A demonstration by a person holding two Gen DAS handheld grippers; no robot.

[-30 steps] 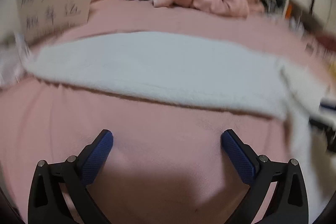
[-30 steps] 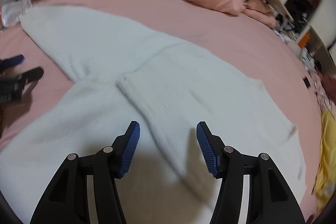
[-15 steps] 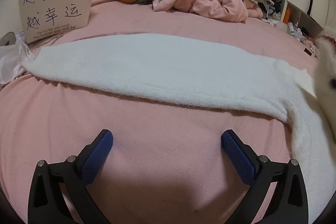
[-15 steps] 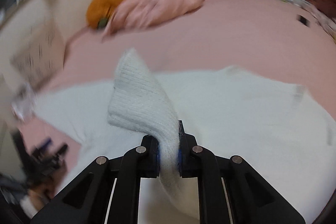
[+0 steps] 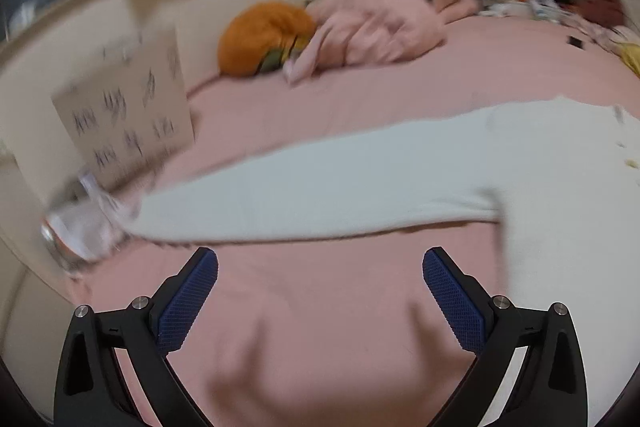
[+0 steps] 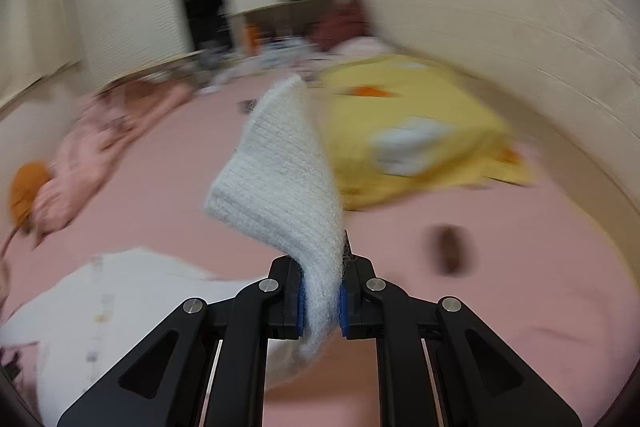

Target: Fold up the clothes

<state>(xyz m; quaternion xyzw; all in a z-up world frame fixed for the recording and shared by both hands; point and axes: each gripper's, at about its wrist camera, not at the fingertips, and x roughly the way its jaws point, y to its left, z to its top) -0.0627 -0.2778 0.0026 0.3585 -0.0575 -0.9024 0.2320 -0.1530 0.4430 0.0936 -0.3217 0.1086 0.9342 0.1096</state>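
Sleeve (image 6: 280,183) lifted since earlier | right hand-held gripper (image 6: 320,301) clamps it | left (image 5: 320,301) open

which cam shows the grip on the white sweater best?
Right wrist: the right gripper has its jaws shut on a knit fold of the sweater, close up. Left wrist shows only a sleeve laid out on the bed; no grip is visible there.
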